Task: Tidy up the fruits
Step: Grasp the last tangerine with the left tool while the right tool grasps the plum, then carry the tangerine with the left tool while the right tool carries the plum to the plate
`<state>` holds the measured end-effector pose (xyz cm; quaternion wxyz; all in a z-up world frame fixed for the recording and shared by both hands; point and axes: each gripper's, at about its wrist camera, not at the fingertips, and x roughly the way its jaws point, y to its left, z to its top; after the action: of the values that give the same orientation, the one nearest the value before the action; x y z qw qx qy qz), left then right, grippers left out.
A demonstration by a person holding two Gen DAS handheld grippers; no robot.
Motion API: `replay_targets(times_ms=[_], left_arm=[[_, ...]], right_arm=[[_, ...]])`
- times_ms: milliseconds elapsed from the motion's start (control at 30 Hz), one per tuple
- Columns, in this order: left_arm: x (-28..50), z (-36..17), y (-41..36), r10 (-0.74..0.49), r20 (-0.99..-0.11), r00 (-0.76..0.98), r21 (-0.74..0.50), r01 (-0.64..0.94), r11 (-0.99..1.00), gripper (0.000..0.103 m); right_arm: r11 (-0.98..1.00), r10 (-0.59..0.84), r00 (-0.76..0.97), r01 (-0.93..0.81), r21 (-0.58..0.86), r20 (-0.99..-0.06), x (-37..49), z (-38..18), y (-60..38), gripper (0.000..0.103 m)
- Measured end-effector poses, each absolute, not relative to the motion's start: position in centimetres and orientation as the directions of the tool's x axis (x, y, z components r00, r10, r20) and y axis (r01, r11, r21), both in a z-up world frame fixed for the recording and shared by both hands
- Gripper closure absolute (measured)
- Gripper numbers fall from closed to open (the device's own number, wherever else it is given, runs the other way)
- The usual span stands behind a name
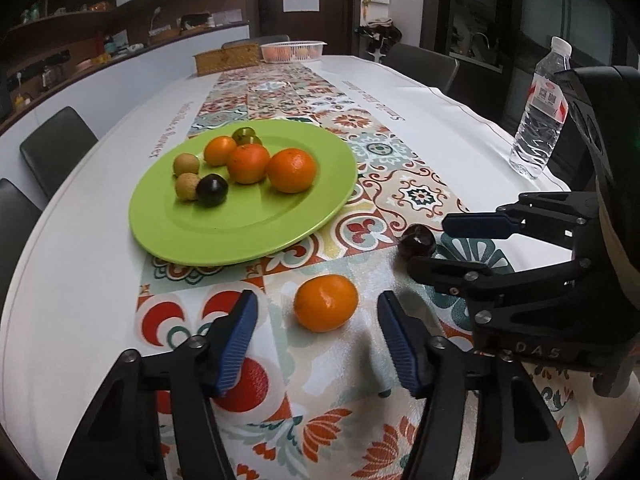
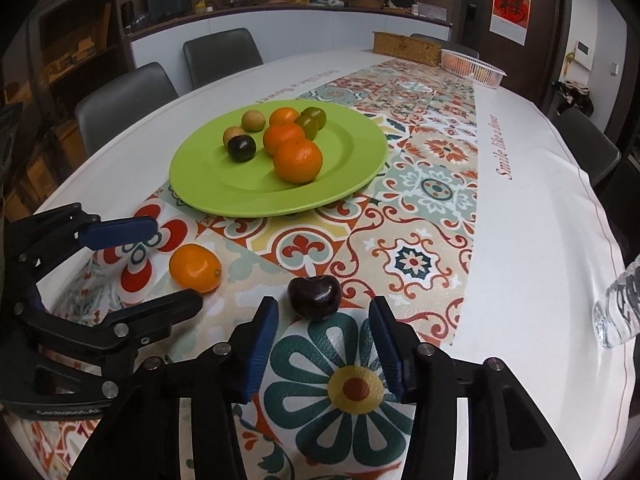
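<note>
A green plate (image 1: 248, 236) (image 2: 208, 188) on the patterned tablecloth holds several fruits: oranges, longans, a dark plum and green fruits. A loose orange (image 1: 326, 303) (image 2: 195, 268) lies on the cloth just ahead of my open left gripper (image 1: 316, 312), between its fingertips but apart from them. A dark plum (image 1: 418, 241) (image 2: 315, 297) lies just ahead of my open right gripper (image 2: 324, 318). The right gripper also shows in the left wrist view (image 1: 432, 244), and the left gripper shows in the right wrist view (image 2: 172, 264).
A water bottle (image 1: 540, 116) (image 2: 618, 308) stands near the table's right edge. A wicker box (image 1: 228, 60) (image 2: 406, 49) and a white basket of fruit (image 1: 292, 51) (image 2: 472, 66) sit at the far end. Grey chairs (image 1: 56, 148) surround the table.
</note>
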<state>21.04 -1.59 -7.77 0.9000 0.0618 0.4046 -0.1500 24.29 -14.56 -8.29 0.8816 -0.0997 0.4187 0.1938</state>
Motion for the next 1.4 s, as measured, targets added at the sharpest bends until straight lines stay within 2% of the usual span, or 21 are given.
replay_targets(times_ms=[200,300,533,900,1400], left_arm=[[21.6,-8.0,-2.0,-0.240,-0.756,0.610,-0.032,0.331,0.943,0.063],[21.6,-8.0,-2.1,-0.237,-0.756,0.610,-0.031,0.329,0.944,0.067],[21.5,-7.9,-1.7,-0.241,-0.757,0.607,-0.046,0.319,0.947,0.068],[19.8,-5.6,-1.2,-0.236,-0.719,0.654,-0.042,0.298,0.954,0.068],[16.6,-0.8,-0.1,-0.219,-0.630,0.745,-0.029,0.260,0.965,0.068]], right_arm=[[0.903,0.266,0.570,-0.430,-0.006,-0.777,24.7,-8.4,-14.3,0.058],[0.902,0.268,0.570,-0.432,-0.006,-0.776,24.9,-8.4,-14.3,0.061],[0.907,0.270,0.565,-0.421,0.009,-0.780,25.1,-8.6,-14.2,0.072],[0.905,0.278,0.603,-0.425,-0.006,-0.748,23.4,-6.6,-14.3,0.072],[0.904,0.319,0.680,-0.428,-0.005,-0.660,20.3,-1.6,-14.0,0.072]])
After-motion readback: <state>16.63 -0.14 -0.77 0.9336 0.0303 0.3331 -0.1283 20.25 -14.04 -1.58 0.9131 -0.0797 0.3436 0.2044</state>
